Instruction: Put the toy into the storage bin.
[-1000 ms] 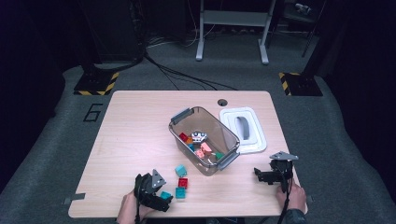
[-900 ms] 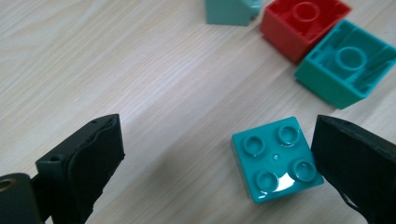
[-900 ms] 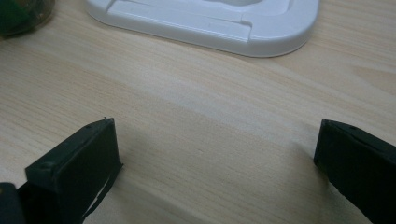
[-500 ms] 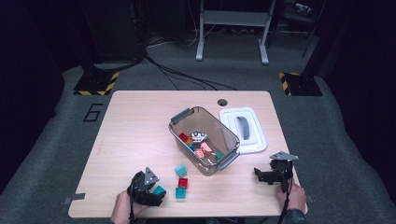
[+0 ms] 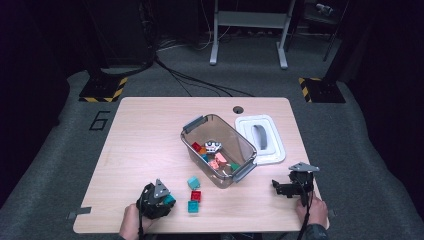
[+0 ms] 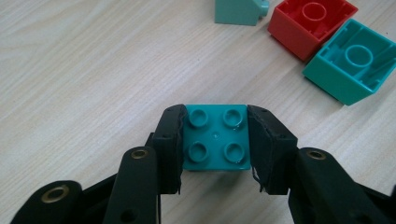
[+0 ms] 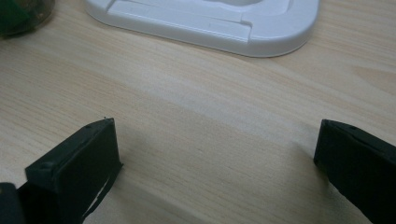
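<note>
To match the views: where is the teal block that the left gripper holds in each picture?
High view: teal block at the bottom left, in the left gripper.
Left gripper view: centre, studs up, pinched between the jaws.
Right gripper view: not in it.
Shared landmark: red block.

Your left claw (image 5: 167, 201) sits near the tabletop's (image 5: 150, 130) front edge with a teal brick (image 5: 170, 200) at its tip, its jaws having just been closing. Three loose bricks (image 5: 194, 195) lie just beside it, before the clear bin (image 5: 192, 125). Your right claw (image 5: 280, 189) rests below the white lid (image 5: 272, 150).
</note>
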Demonstrator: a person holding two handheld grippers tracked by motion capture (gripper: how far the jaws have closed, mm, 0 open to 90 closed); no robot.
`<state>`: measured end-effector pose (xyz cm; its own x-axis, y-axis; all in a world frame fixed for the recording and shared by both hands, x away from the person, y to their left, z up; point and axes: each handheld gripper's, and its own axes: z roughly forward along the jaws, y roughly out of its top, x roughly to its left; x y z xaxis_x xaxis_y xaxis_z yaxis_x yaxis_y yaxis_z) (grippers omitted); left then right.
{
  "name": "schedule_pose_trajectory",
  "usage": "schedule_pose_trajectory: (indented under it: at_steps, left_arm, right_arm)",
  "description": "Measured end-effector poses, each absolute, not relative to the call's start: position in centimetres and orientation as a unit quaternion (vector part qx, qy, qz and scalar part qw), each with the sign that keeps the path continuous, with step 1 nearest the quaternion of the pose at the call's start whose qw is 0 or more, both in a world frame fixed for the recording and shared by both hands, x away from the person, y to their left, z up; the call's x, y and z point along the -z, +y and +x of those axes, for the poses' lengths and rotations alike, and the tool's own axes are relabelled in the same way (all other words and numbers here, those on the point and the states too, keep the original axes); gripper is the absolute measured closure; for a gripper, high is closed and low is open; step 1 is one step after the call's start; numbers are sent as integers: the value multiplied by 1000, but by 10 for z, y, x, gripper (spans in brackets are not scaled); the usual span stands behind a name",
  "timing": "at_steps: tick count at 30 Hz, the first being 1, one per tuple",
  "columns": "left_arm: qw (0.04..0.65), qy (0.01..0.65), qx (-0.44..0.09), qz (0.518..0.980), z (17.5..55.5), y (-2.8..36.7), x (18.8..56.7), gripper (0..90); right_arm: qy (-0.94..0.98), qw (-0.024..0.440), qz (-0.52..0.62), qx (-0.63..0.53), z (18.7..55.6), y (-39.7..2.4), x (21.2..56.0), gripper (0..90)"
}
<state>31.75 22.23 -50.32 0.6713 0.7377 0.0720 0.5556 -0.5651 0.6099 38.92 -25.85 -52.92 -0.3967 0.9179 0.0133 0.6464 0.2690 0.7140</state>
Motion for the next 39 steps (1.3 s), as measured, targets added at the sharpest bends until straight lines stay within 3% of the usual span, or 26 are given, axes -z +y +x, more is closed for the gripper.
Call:
schedule_pose_trajectory:
  at_steps: [39]
  left_arm:
    - [331,351,-188,856,368,216,427,589]
  right_arm:
    - [770,208,507,-326,389,-259,529,0]
